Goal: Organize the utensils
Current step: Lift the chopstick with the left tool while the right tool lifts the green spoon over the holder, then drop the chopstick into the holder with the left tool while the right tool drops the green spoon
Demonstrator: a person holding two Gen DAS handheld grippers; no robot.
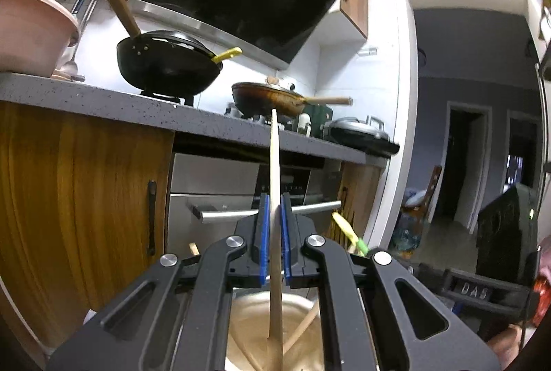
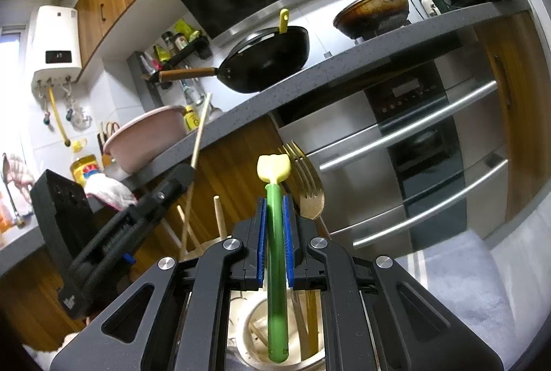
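Observation:
My left gripper point(image 1: 274, 209) is shut on a thin pale wooden utensil point(image 1: 274, 164) that stands upright, its lower end inside a beige utensil cup point(image 1: 248, 329) with other wooden sticks. My right gripper point(image 2: 274, 209) is shut on a green-handled utensil with a yellow tip point(image 2: 274, 233), also upright over the same cream cup point(image 2: 251, 336). A gold fork point(image 2: 308, 185) and wooden sticks point(image 2: 219, 216) stand in the cup. The left gripper point(image 2: 187, 173) with its wooden stick shows at the left of the right wrist view.
A grey countertop point(image 1: 103, 109) carries a black wok point(image 1: 168, 64), a brown pan point(image 1: 272, 99) and a pink basin point(image 1: 31, 33). An oven with steel handles point(image 2: 406, 136) and wooden cabinets point(image 1: 69, 198) stand below. A doorway point(image 1: 468, 147) opens on the right.

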